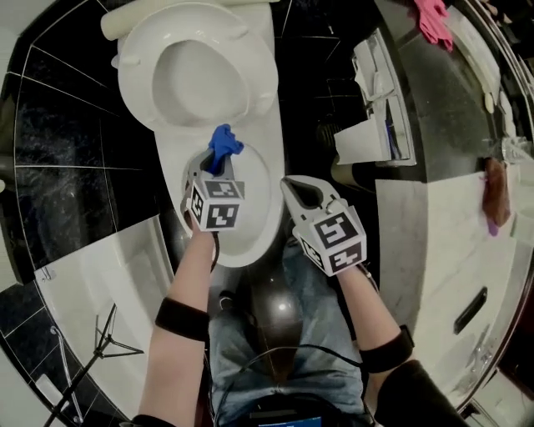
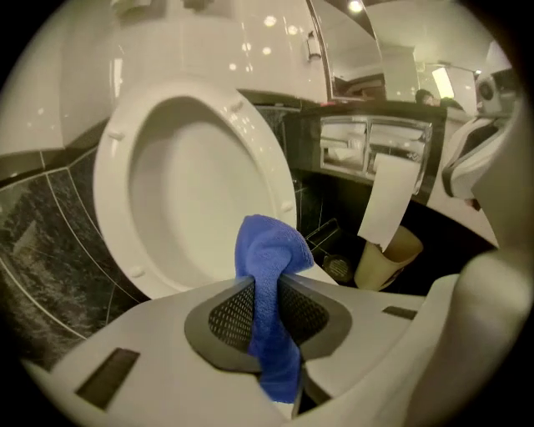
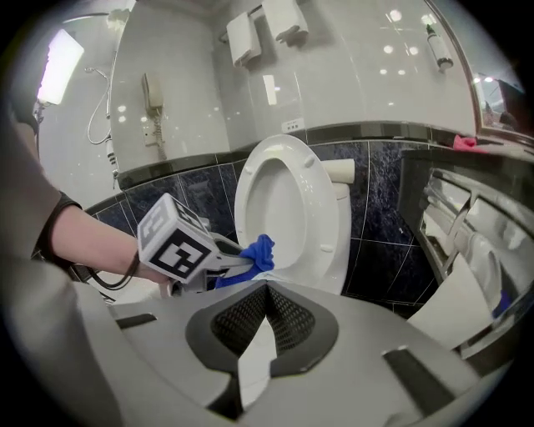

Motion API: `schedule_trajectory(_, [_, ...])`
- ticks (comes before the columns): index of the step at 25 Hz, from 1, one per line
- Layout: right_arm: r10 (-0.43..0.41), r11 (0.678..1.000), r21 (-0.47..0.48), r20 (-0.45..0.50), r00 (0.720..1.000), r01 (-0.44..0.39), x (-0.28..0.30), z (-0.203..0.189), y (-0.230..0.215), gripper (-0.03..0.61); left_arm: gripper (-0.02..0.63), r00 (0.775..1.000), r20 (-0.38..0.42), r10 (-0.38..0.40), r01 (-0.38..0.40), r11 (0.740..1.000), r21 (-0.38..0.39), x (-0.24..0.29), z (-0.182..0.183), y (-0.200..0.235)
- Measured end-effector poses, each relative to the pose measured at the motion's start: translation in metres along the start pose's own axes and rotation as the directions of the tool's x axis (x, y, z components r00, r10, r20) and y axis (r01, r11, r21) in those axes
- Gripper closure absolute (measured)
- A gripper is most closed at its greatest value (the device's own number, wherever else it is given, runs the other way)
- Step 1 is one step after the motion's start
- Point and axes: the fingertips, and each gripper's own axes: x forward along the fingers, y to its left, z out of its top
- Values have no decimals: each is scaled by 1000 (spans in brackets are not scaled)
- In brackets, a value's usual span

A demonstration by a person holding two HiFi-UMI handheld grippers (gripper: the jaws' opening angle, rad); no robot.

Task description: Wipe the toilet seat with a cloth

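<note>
**Blue cloth held close to the lifted toilet seat**

The left hand-held gripper [image 2: 267, 288] pinches a blue cloth [image 2: 265, 250] between its two jaws. The cloth sticks up past the tips in a soft bunch, and a bit hangs down under them.

The toilet seat [image 2: 113, 192] stands up, tipped back at the far side of the toilet. The toilet bowl [image 1: 259, 225] is near the person, under both grippers. In the head view the cloth [image 1: 224, 143] is over the far part of the bowl, right by the bottom edge of the toilet seat [image 1: 133, 83]. It looks very close to the seat, but I cannot tell if it touches.

The right hand-held gripper [image 3: 265, 292] has its jaws pressed together with nothing in them. In the head view it [image 1: 294, 188] is just to the right of the left hand-held gripper [image 1: 215, 167], over the right edge of the bowl.

On the right wall there is a paper holder [image 1: 380, 100], and a strip of toilet paper [image 2: 388, 196] hangs down from it. A tan bin [image 2: 388, 254] stands under it. A desk [image 1: 450, 225] runs along the far right, with something pink [image 1: 432, 21] on it.
</note>
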Motion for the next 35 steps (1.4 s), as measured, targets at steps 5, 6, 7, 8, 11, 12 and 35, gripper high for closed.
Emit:
schedule_trajectory(5, [-15,1000,-4,22,1000,15,-71,48,53,557,545,997,75,-16,22,996,-84,-157,33,12])
schedule_trajectory(6, [-20,1000,-12,37,999,20,-84,61,63,557,545,995,100,-15,24,996,-87,-189,44,18])
schedule_trajectory(7, [-25,999,-20,51,998,26,-99,73,75,557,545,992,125,-15,26,996,-86,-222,54,23])
schedule_trajectory(8, [-30,999,-26,60,998,32,-115,83,88,557,545,989,144,-14,27,996,-85,-257,60,27])
schedule_trajectory(11, [-56,998,-30,74,996,58,-172,101,132,557,545,985,172,-9,28,993,-112,-358,62,34])
schedule_trajectory(12, [-67,997,-24,82,994,69,-191,106,145,557,545,983,182,-7,30,992,-125,-389,62,36])
schedule_trajectory(35, [-60,998,-27,134,989,65,-417,68,206,557,545,954,234,190,-114,947,-301,-639,6,-18])
